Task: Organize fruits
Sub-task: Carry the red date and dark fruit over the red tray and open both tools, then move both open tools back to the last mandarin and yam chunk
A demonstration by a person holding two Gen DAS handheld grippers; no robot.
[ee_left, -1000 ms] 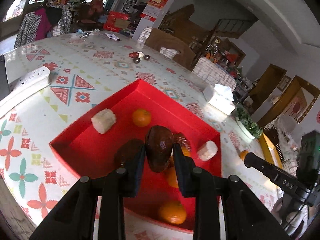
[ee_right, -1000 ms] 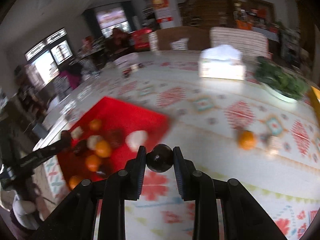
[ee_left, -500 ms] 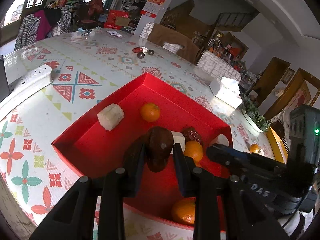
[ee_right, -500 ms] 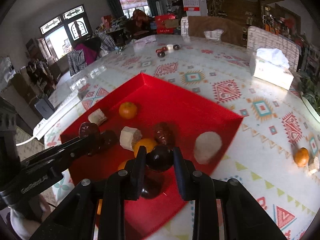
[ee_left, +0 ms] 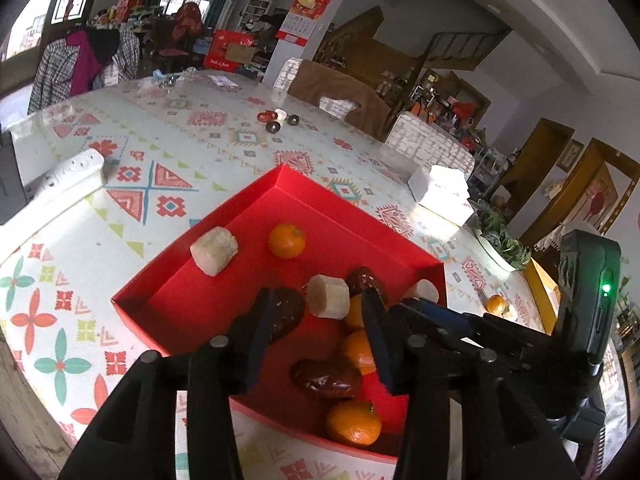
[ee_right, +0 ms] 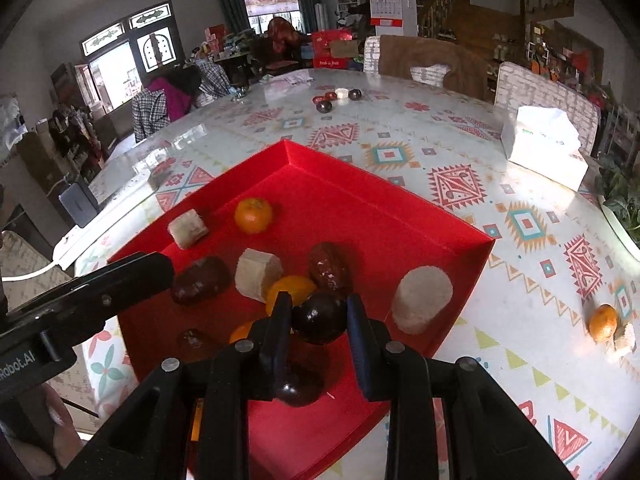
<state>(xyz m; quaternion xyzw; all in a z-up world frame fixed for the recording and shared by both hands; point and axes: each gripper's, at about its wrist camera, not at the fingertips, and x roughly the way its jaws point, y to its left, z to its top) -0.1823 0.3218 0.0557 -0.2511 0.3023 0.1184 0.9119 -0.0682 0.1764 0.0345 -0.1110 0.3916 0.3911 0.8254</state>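
Left wrist view. We see the left gripper (ee_left: 318, 334) above the near part of the shallow red cardboard tray (ee_left: 224, 220), which lies on the patterned table cover (ee_left: 152, 160). Its jaws stand wide apart and hold nothing. A dark brown glossy date (ee_left: 287, 312) lies on the tray floor against the inner face of the left finger; we cannot tell whether they touch. A second wrinkled dark date (ee_left: 326, 378) lies on the tray floor in the gap between the fingers, nearer the right one. A pale cut cylinder of fruit (ee_left: 328, 296) sits just beyond the fingertips, with a red-brown date (ee_left: 366, 280) beside it. Orange mandarins lie in the tray: one far mandarin (ee_left: 287, 240) apart from the group, one near mandarin (ee_left: 353, 423) by the front wall. A pale rough chunk (ee_left: 214, 245) lies near the left wall. The right gripper's black body (ee_left: 480, 332) enters from the right.

Right wrist view. We see the right gripper (ee_right: 318, 320) over the same tray (ee_right: 400, 208). Its jaws are closed to a narrow gap and clamp a round, dark purple-brown fruit (ee_right: 320, 318) between the fingertips, above the tray floor. A large pale cylinder (ee_right: 422, 298) lies just to the right of the fingers. A lone mandarin (ee_right: 603, 322) rests on the table cover, well apart from the tray, and a white tissue box (ee_right: 544, 148) stands farther back.
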